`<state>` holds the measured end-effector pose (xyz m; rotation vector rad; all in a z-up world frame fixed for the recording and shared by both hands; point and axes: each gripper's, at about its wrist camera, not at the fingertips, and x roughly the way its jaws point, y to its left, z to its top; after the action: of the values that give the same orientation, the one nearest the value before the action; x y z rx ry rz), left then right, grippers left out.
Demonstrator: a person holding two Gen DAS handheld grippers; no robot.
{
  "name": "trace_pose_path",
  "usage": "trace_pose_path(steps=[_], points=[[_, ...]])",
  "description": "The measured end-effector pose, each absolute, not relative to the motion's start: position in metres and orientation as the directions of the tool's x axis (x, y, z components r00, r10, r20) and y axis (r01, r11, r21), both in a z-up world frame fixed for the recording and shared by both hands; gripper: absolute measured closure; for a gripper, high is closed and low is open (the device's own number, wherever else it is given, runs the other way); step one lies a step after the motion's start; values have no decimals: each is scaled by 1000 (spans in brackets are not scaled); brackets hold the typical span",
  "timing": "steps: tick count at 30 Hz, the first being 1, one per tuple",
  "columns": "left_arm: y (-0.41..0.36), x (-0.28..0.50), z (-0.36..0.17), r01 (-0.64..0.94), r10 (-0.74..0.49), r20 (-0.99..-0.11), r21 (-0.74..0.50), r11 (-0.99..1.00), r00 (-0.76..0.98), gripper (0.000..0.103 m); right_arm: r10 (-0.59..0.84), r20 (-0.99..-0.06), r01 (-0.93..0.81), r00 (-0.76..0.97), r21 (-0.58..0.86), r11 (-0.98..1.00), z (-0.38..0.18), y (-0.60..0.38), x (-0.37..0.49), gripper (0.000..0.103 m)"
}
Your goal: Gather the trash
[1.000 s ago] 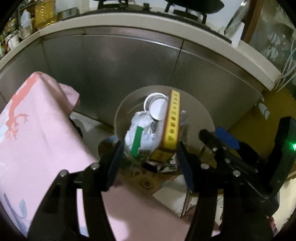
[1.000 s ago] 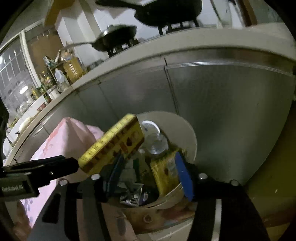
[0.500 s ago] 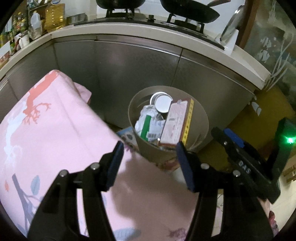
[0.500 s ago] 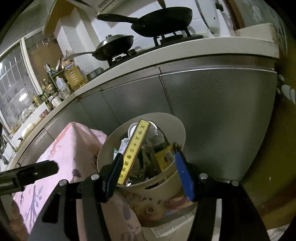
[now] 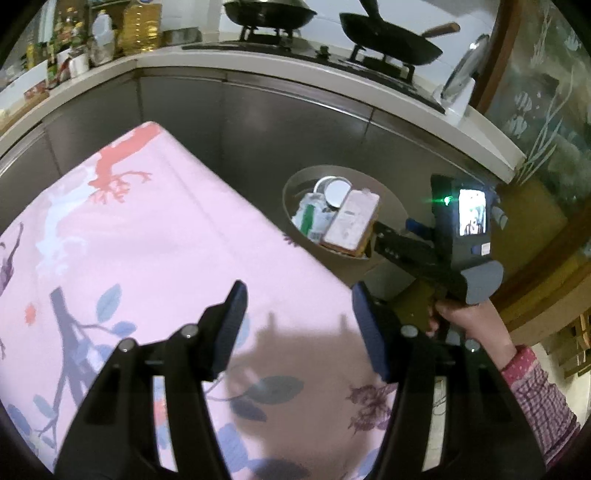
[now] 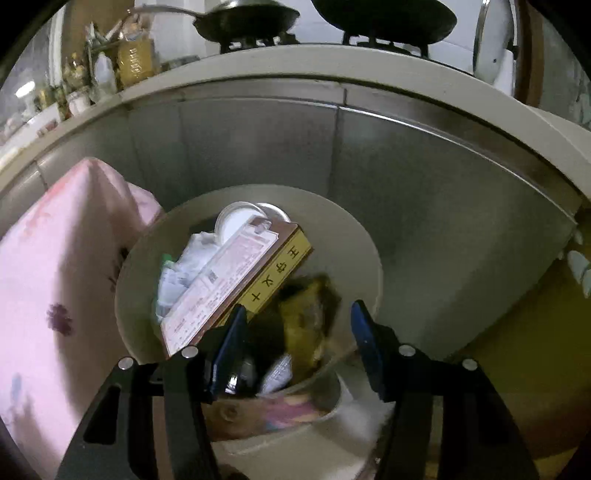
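Resting in the bin

Lying tilted atop the trash in the beige bin [image 6: 369, 254], the yellow-edged box [image 6: 236, 284] is sitting free. Left gripper [image 5: 297, 325] and right gripper [image 6: 297, 341] are both gaping empty.

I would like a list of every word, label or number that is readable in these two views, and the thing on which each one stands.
"王", "十": yellow edge of the flat box in the trash bin; the characters between them are blurred.
Fine print on the box's pale face: too small to read.
White wrapper with green mark: no readable text.
Small screen on the right gripper's body: unreadable.
Bottles on the counter: labels too blurred.
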<state>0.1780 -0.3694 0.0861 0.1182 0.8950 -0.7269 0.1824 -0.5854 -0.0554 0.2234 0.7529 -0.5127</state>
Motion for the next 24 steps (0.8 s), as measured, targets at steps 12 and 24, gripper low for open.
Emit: trace_pose_path(steps=[12,24], points=[[-345,144,107,621,-558,-691,-200,758,459,46,-256,-535,464,805,300,833,5,-544,71,46],[-297,82,135,612,-554,-612,-139,778,565,32,-184,-397,360,899,432,827,56,-461,-13,46]])
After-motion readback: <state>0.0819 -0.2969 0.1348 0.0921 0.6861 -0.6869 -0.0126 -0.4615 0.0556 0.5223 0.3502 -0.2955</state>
